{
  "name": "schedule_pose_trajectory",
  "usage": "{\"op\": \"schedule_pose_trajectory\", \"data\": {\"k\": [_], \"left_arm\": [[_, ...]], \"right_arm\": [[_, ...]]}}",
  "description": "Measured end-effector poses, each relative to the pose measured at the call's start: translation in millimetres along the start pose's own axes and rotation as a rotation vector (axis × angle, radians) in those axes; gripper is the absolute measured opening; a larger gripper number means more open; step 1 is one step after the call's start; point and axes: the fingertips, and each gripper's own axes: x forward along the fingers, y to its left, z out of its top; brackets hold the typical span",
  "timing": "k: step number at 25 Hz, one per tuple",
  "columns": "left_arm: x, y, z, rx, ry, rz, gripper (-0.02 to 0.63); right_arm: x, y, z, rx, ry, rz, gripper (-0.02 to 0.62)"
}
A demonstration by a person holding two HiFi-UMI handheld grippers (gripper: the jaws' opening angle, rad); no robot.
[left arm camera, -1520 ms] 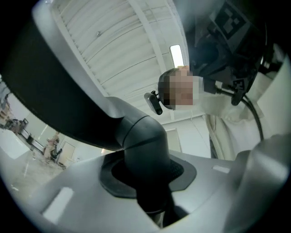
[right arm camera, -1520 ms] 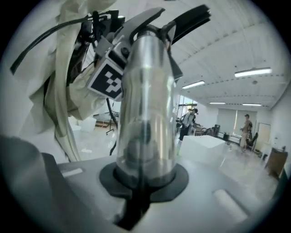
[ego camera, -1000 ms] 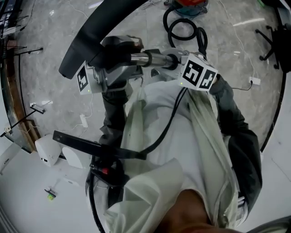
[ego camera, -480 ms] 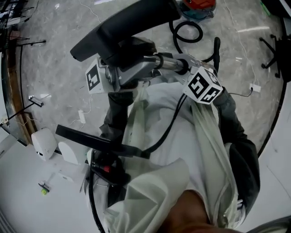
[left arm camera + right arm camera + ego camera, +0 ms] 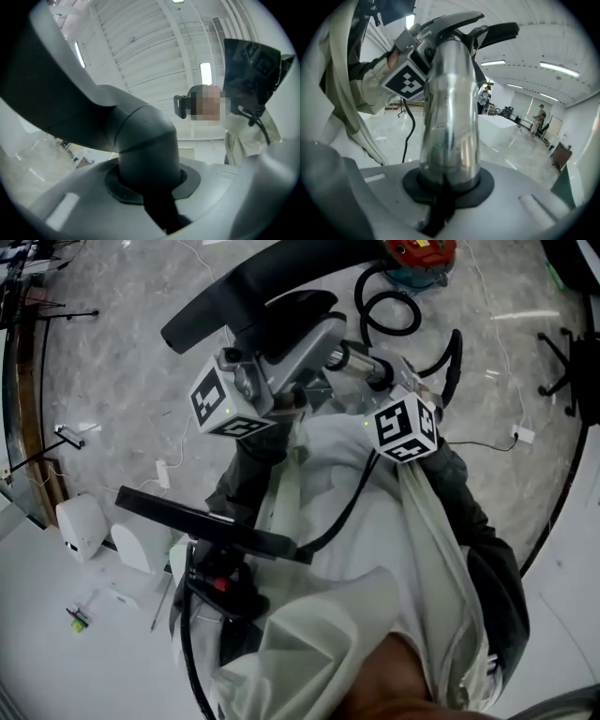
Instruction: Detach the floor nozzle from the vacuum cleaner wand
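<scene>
The black floor nozzle (image 5: 253, 277) is up in the air before the person. Its grey neck (image 5: 145, 136) sits between the closing jaws of the left gripper (image 5: 157, 206). The chrome wand (image 5: 450, 108), joined to the neck, is clamped in the narrow jaws of the right gripper (image 5: 443, 201).

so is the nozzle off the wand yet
Still on, it seems: the chrome wand runs unbroken into the neck of the floor nozzle.

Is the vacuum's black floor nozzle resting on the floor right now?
No, the floor nozzle is held up in the air, with a ceiling light behind it.
</scene>
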Motion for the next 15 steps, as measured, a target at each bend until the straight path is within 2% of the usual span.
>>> {"op": "schedule_pose_trajectory", "data": {"k": [2, 4, 6, 9, 10, 11, 12, 13, 15], "left_arm": [[-0.3, 4.6, -1.7, -0.006, 0.016, 0.061, 0.084], [-1.0, -1.6, -2.9, -0.014, 0.024, 0.015, 0.086], [-4.7, -13.7, -4.8, -0.035, 0.027, -0.105, 0.086], [-13.4, -40.7, -8.5, -0.058, 0.029, -0.334, 0.084], [-14.7, -48.5, -9.6, -0.057, 0.029, -0.389, 0.084], [-14.5, -51.9, -10.6, -0.055, 0.027, -0.410, 0.084], [-12.7, -49.6, -11.3, -0.050, 0.022, -0.390, 0.083], [-9.7, -42.3, -11.5, -0.042, 0.015, -0.335, 0.083], [-3.6, -21.8, -11.2, -0.022, 0.003, -0.179, 0.084]], "right_arm": [[0.6, 2.9, -0.1, 0.004, -0.005, 0.006, 0.037], [-0.4, 11.0, 0.9, -0.009, -0.030, 0.083, 0.037], [-2.7, 21.1, 1.0, -0.035, -0.063, 0.210, 0.038], [-14.5, 36.8, -5.5, -0.067, -0.070, 0.423, 0.041], [-18.4, 42.0, -5.7, -0.070, -0.081, 0.476, 0.043], [-20.2, 44.6, -5.4, -0.065, -0.092, 0.500, 0.043], [-19.1, 43.7, -5.5, -0.055, -0.095, 0.490, 0.043], [-15.5, 39.8, -6.0, -0.041, -0.090, 0.451, 0.043], [-5.2, 27.7, -8.0, -0.013, -0.060, 0.319, 0.038]]}}
